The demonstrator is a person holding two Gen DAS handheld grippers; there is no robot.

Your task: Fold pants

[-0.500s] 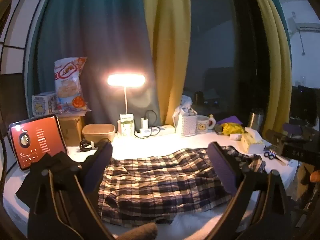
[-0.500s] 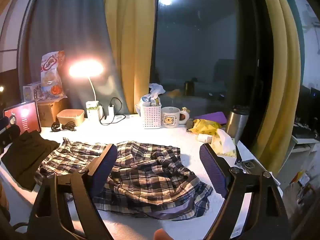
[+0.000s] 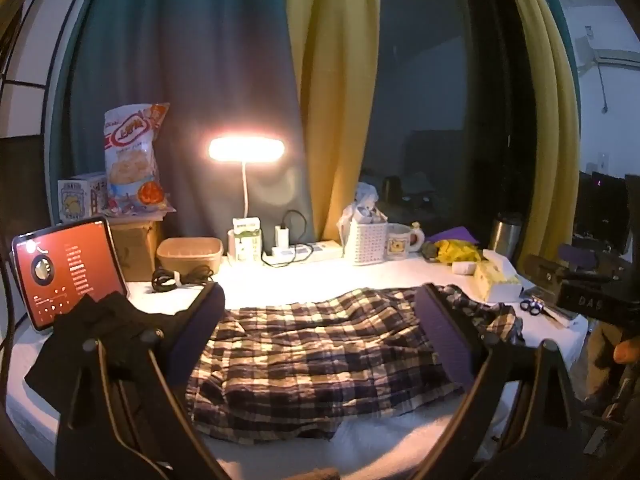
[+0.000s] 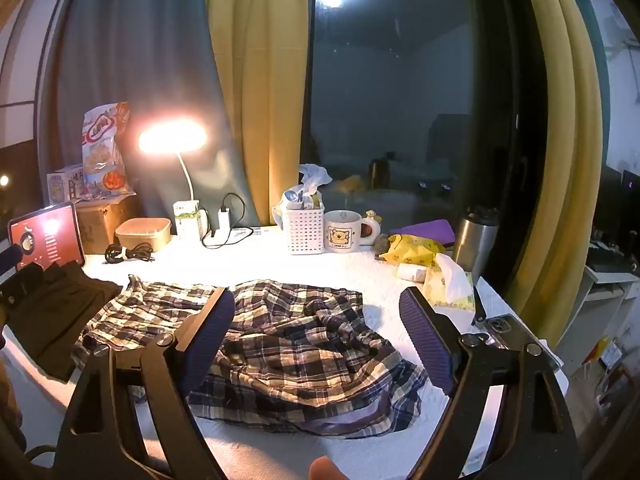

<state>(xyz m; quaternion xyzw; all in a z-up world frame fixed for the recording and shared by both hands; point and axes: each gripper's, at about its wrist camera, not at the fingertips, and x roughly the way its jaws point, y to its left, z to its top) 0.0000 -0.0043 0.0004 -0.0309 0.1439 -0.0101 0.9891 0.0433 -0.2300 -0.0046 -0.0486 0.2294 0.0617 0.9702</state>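
Observation:
Plaid pants [image 3: 320, 356] [image 4: 288, 344] lie spread and rumpled across the white table [image 3: 304, 280] [image 4: 256, 256], their waist end bunched toward the right. My left gripper [image 3: 320, 312] hovers above the pants' left part, open, nothing between its purple pads. My right gripper [image 4: 316, 308] hangs over the crumpled right end, also open and empty. A dark folded garment [image 3: 100, 320] [image 4: 48, 312] lies at the table's left edge. The other gripper's black body [image 3: 584, 300] shows at the right rim of the left wrist view.
Along the back stand a lit desk lamp [image 3: 246, 148], a red-screened tablet [image 3: 64, 272], a snack bag [image 3: 132, 156], a white basket [image 4: 306, 228], a mug [image 4: 344, 232] and a steel flask [image 4: 476, 240]. A tissue box [image 3: 498, 276], scissors [image 3: 532, 306] and a phone [image 4: 508, 328] lie at the right.

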